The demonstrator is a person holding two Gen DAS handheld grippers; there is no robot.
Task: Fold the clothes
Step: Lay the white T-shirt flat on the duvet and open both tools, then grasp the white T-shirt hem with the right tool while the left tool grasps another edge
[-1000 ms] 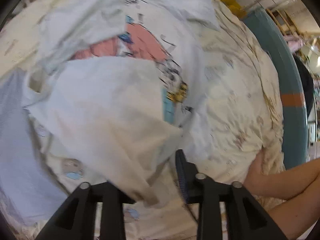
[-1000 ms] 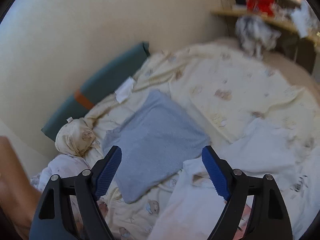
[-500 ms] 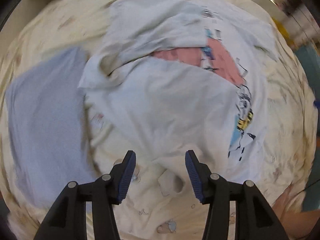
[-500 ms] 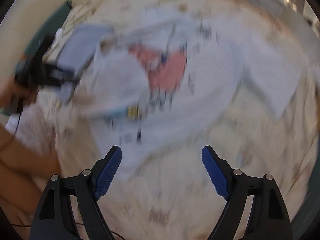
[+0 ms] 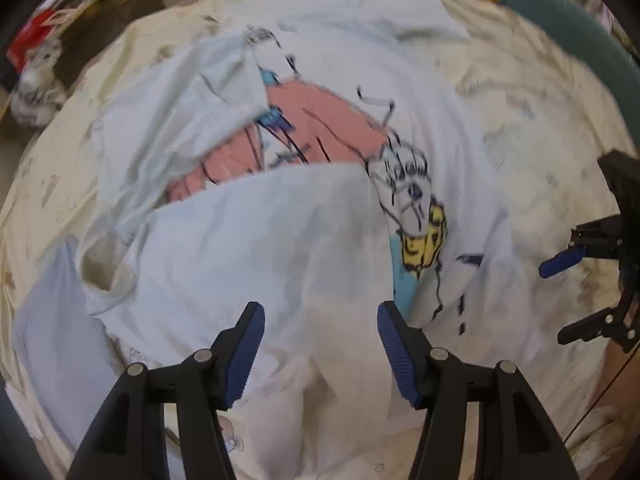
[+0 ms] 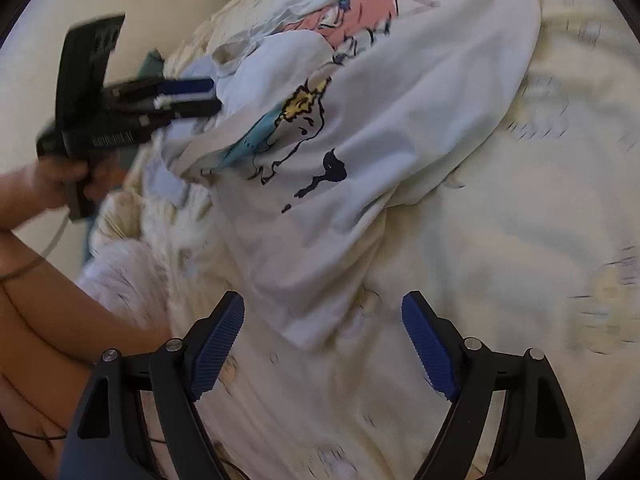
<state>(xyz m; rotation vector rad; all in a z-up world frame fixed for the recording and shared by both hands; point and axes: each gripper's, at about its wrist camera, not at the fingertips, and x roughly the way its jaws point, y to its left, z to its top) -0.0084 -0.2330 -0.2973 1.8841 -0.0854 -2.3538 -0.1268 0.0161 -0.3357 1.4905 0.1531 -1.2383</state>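
Observation:
A white T-shirt (image 5: 304, 248) with a pink, yellow and blue cartoon print lies crumpled on a cream bedsheet (image 5: 532, 128), one side folded over its middle. My left gripper (image 5: 320, 340) hovers open just above the folded part, nothing between its fingers. From the right wrist view the shirt (image 6: 400, 100) spreads up and away, and its lower corner reaches down between the fingers of my open right gripper (image 6: 324, 328) without being clamped. The left gripper (image 6: 214, 94) shows at the shirt's far edge, held by a hand (image 6: 56, 184). The right gripper (image 5: 554, 302) appears at the shirt's right side.
A folded pale blue cloth (image 5: 52, 320) lies left of the shirt. A teal cushion (image 5: 568, 28) borders the bed at the far right, and a grey plush toy (image 5: 36, 96) sits beyond the far left edge. A person's bare leg (image 6: 40, 320) rests by the bed.
The left gripper let go of the shirt fold it held and opened wide. The right gripper swung from the blue cloth to the shirt's lower corner.

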